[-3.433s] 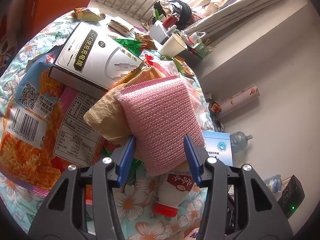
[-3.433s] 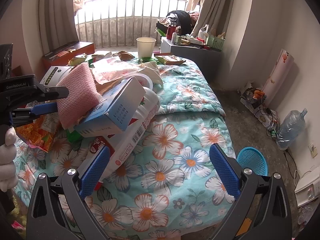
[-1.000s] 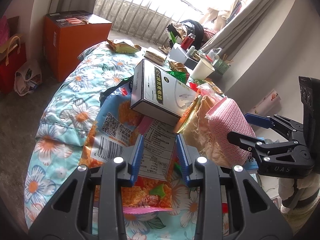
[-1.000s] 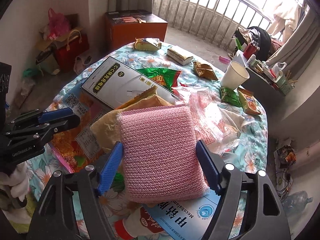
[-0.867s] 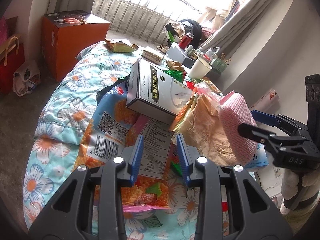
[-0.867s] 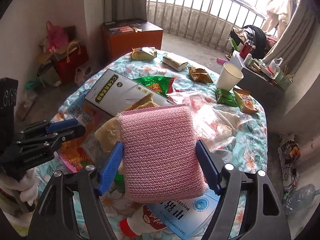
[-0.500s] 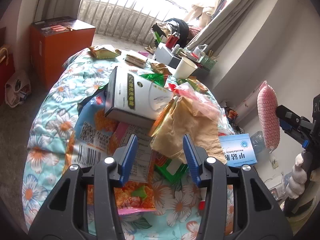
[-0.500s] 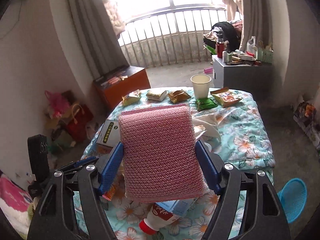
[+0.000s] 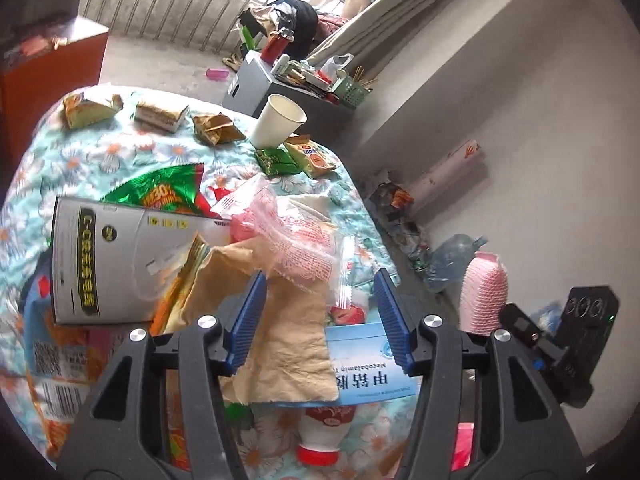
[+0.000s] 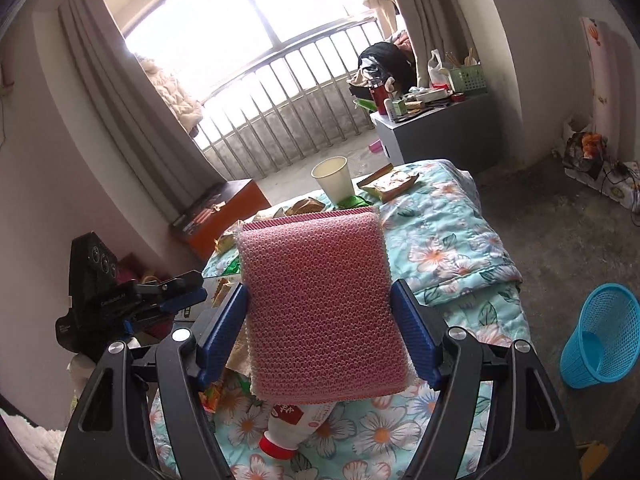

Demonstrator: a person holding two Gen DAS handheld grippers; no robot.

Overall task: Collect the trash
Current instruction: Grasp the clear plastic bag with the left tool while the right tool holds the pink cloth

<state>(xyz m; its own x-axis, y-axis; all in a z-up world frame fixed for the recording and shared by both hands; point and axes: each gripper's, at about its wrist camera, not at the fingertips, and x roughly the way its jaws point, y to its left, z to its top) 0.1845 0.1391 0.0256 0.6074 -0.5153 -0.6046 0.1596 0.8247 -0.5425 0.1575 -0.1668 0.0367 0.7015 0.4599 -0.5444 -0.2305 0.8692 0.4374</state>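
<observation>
A rough, knitted-looking pink sponge [image 10: 320,312], a matt paper cup [image 10: 334,178], and a soft floral cloth quilt [image 10: 452,256].

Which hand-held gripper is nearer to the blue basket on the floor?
Right. The right hand-held gripper, shut on the pink sponge, is at the table edge on the basket's side. The left hand-held gripper hovers over the table's litter, farther away.
</observation>
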